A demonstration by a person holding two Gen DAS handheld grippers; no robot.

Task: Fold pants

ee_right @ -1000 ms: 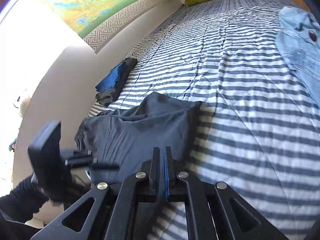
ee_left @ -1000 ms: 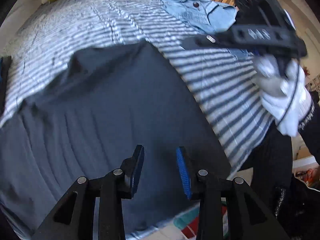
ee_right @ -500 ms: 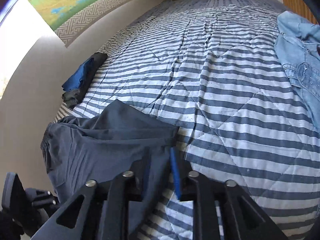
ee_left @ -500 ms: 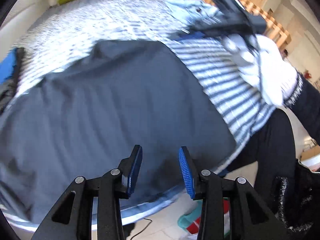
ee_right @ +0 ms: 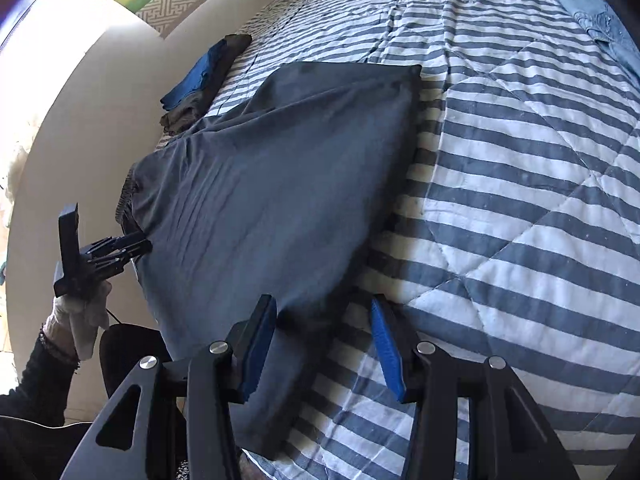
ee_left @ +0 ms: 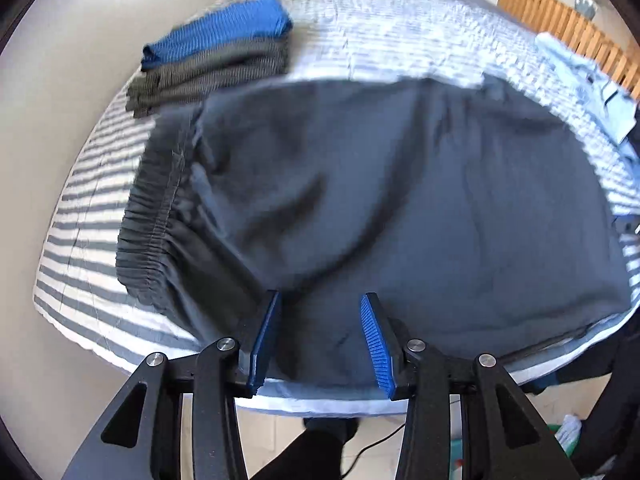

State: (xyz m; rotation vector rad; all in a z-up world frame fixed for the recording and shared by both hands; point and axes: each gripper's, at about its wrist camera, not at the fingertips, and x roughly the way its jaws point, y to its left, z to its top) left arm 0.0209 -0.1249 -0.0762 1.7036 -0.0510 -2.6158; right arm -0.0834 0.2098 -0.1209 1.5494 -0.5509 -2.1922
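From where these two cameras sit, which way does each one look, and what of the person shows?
Left wrist: behind the left gripper, jaws opening, looking down on the dark pants; dark legs below.
Right wrist: behind the right gripper, jaws opening, over the pants' edge and striped quilt; gloved left hand shows.
Shared: pants, quilt, folded stack.

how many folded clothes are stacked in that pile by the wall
2 for sure: a blue garment on top and a dark grey garment beneath it, at the striped bed's wall-side edge. More layers may be hidden.
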